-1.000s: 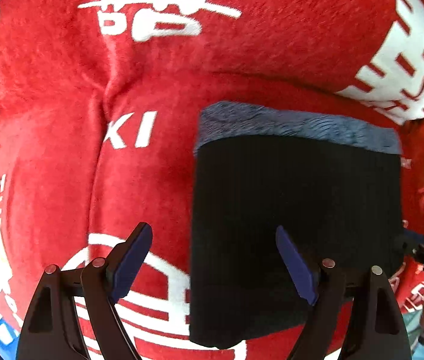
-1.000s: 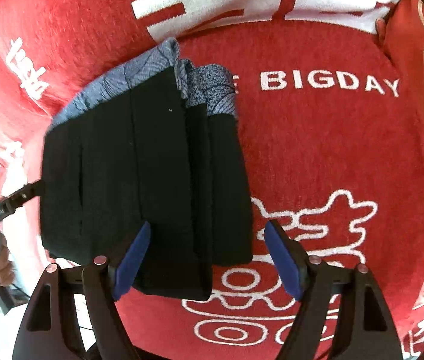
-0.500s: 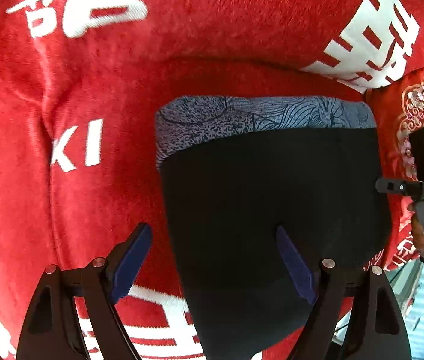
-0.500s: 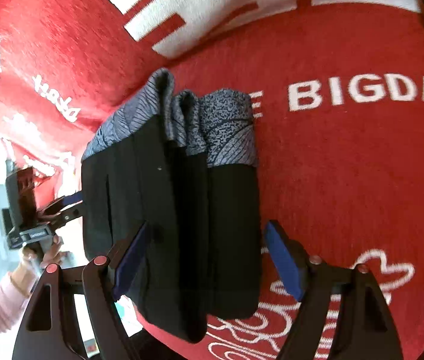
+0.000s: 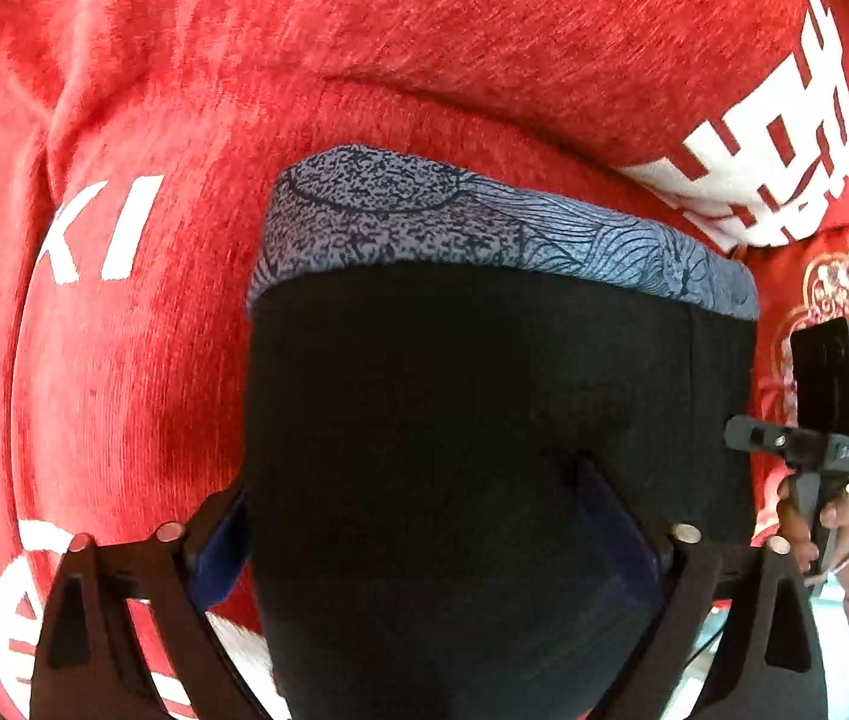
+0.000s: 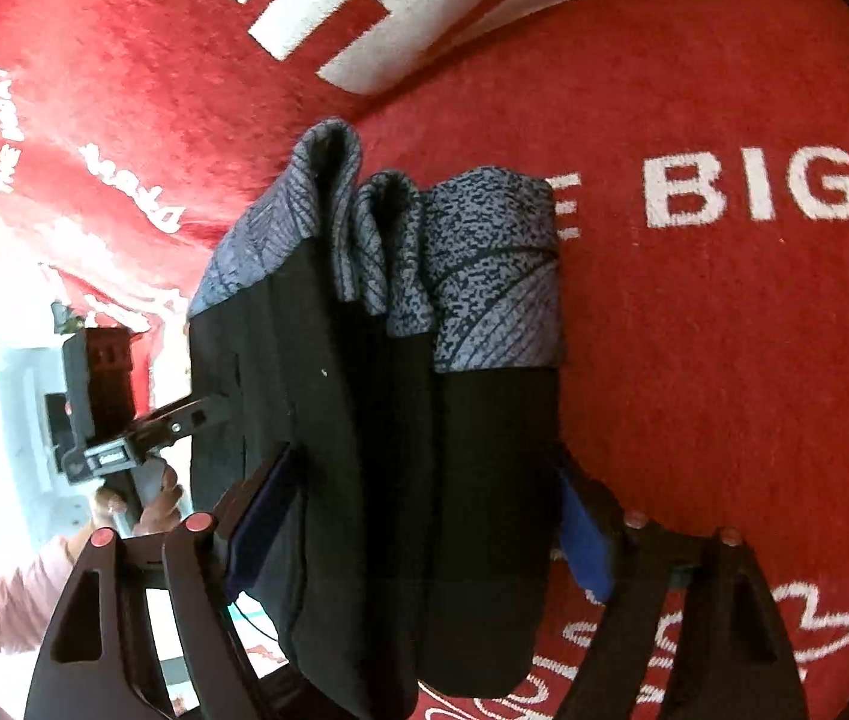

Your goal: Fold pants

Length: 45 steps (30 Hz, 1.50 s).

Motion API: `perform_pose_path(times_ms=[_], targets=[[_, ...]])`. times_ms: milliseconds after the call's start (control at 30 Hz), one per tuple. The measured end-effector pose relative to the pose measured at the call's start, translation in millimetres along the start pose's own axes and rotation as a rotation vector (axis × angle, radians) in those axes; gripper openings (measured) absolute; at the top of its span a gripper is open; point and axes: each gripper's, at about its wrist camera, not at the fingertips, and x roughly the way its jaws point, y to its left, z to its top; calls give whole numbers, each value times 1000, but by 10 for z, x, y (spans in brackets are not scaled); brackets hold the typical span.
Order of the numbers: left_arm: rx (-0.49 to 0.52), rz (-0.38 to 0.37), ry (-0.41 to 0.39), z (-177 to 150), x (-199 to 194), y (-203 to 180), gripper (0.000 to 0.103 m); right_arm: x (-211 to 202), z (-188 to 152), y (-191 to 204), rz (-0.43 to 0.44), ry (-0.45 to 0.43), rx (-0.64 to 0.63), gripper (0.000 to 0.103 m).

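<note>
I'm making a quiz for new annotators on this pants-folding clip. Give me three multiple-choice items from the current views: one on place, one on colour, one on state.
1. Where do the folded pants lie?
A. On a red blanket
B. On a wooden floor
C. In a basket

2. What colour is the patterned band?
A. Yellow
B. Blue-grey
C. Green

3. How are the pants arranged?
A. Spread flat, full length
B. Folded into stacked layers
C. Hung on a hanger

Answers: 1 A, the red blanket with white print surrounds them; 2 B, the band is blue-grey above black cloth; 3 B, the right wrist view shows several layer edges.
</note>
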Motion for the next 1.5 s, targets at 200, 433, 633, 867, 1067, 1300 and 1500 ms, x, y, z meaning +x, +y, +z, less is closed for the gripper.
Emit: perform_pose_path(times_ms=[200,433,633,867,1067,1300,1500], targets=[[32,25,-59,-75,-204,-187,61,-65,6,48,67,-1,56,44],[65,-10,-78,-219,-493,-318,61,-226,-102,171,161,-31,104,41],[103,-15,-70,-471,-832,-343,61,-312,-403,477,185,-45,94,41],[87,7,-59,-841,-1070,-105,61,-236,-898,774,199,-67,102,41],[59,118,-20,-1112,-713,252,63,278,-1071,729,109,-27,121,41],[76,266,-146,-1193,-646,226,95,449,-1116,680,-125,-78,27,73],[103,359,-153,-1228,-715,127,95,404,-1182,816,-246,-114,28,78]])
